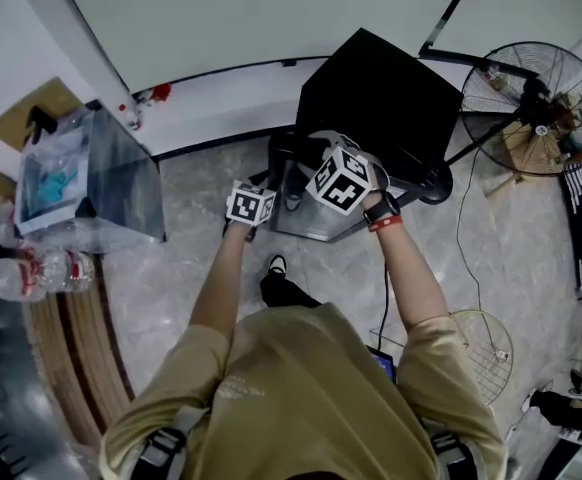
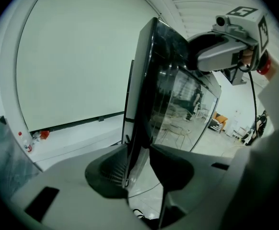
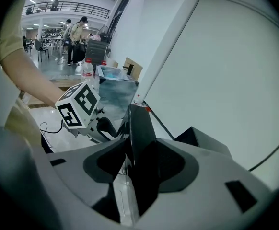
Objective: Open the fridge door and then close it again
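Fridge count: we count one fridge, a black cabinet standing on the floor close to the wall.
Door count: one fridge door, with a glossy, reflective outer face.
Gripper count: two, the left gripper and the right gripper, each with one marker cube.
Fan count: one standing fan at the far right, and one loose fan grille lying flat near our right elbow.
Other items: one clear box at the left, and at least two water bottles beside it.
Left claw state: clamped on the free edge of the fridge door, one pad on each face.
Right claw state: clamped on the same edge, with the panel seen edge-on between its pads.
Gripper spacing: the two sit close together on that edge, the right just above the left.
Door location: at the front of the cabinet, swung out from it, directly ahead of our chest.
Door heading: the free edge points toward us.
Door long axis: vertical; the panel stands upright.
Surface: the floor is grey marbled tile with a sheen.
Room: the wall is white with a dark skirting line. The right gripper view shows an open hall with people far off.
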`<state>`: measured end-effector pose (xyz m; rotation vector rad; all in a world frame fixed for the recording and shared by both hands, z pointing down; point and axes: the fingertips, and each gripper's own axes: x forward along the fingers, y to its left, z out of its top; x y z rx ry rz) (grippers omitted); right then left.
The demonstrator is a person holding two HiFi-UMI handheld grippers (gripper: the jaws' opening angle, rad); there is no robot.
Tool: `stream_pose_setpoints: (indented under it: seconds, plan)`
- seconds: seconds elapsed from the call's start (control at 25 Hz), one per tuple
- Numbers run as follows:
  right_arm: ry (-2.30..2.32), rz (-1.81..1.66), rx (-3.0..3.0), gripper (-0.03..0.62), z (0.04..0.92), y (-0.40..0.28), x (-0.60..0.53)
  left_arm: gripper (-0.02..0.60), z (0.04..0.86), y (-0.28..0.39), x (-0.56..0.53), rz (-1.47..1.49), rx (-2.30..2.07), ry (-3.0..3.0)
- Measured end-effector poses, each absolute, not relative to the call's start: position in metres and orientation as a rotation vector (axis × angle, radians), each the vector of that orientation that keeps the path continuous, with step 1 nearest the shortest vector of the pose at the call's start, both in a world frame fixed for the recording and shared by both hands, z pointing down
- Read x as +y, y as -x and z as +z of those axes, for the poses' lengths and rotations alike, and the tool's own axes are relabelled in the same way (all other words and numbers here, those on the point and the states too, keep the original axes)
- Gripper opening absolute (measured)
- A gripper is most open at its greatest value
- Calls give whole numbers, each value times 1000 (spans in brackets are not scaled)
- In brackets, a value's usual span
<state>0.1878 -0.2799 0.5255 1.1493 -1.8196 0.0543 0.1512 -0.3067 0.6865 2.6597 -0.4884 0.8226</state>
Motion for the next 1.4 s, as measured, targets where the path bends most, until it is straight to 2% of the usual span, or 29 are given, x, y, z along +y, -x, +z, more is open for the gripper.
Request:
stream_pose_setpoints:
  seconds: [1.4]
  plan:
    - [-957, -30, -1899, 218, 524, -135, -207, 140, 679, -93, -223, 789, -799, -2518]
